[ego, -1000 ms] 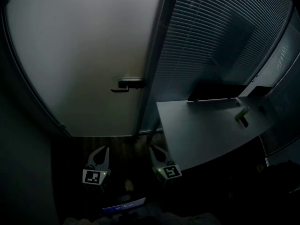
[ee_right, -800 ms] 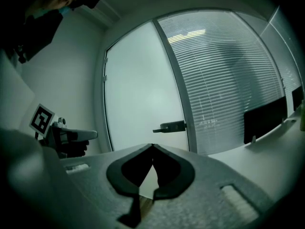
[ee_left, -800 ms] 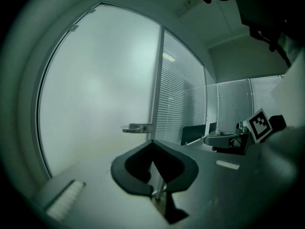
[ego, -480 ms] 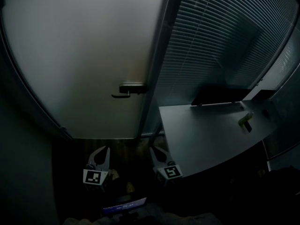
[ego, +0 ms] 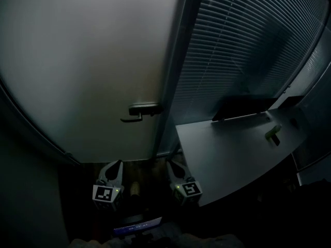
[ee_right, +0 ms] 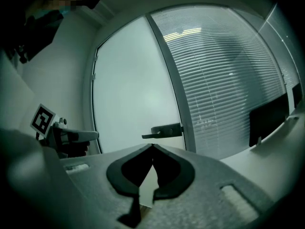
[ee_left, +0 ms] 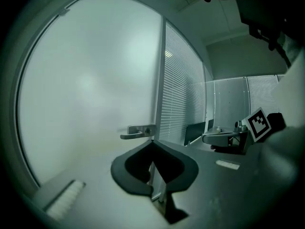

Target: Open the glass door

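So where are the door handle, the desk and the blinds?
door handle [ego: 145, 108], head view, on its body by the door's edge.
desk [ego: 232, 143], head view, bare middle of its top.
blinds [ego: 243, 45], head view, middle of the slats.

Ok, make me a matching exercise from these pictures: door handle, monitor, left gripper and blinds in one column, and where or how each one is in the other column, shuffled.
Column one
1. door handle
2. monitor
3. left gripper
4. blinds

Column two
A. jaws together, nothing between them
B. standing at the far edge of the desk
C. slats lowered, right of the glass door
D. at the door's right edge, lever pointing left

Pairs: 1-D, 2-B, 3-A, 4-C
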`<state>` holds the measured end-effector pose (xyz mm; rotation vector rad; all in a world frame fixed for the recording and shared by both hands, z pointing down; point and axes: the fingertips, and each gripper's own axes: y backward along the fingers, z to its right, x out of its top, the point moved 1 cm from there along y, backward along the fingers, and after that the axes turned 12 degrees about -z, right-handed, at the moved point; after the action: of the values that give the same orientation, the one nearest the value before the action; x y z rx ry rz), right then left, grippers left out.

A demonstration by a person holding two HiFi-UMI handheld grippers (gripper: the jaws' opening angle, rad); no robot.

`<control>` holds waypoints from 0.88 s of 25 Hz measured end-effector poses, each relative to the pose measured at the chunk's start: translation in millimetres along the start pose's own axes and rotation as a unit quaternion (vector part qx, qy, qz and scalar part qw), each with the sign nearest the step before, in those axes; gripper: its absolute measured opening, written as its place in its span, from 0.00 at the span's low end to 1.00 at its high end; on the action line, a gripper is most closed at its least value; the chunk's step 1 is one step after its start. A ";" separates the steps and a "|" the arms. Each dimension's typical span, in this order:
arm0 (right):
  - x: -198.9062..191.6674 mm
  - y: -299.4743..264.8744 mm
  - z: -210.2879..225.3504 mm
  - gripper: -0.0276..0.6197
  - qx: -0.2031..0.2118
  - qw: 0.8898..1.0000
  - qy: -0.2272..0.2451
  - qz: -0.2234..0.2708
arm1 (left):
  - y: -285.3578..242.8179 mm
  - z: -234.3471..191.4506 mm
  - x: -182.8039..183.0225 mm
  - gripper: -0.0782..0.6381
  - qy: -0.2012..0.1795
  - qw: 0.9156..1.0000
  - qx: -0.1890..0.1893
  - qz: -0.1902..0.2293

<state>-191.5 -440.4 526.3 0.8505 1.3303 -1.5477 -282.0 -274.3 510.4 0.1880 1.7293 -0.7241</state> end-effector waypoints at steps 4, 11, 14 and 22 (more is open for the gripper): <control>14.1 -23.0 6.2 0.05 -0.007 1.000 -0.002 0.003 | -25.4 -16.0 15.9 0.11 -0.005 1.000 -0.015 -0.002; 31.9 -50.9 20.0 0.05 -0.028 1.000 -0.008 0.001 | -68.2 -38.5 31.0 0.11 -0.016 0.999 -0.025 -0.024; 35.6 -59.6 26.9 0.05 -0.038 0.999 -0.009 0.004 | -86.5 -46.9 31.9 0.11 -0.041 0.998 -0.025 -0.041; 40.4 -72.8 47.9 0.05 -0.069 0.997 -0.031 0.006 | -130.0 -56.3 41.8 0.12 -0.138 0.988 -0.023 -0.067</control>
<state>-271.4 -493.8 524.8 0.7183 1.3661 -1.4435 -403.8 -356.4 525.9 -0.0604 1.5014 -0.7699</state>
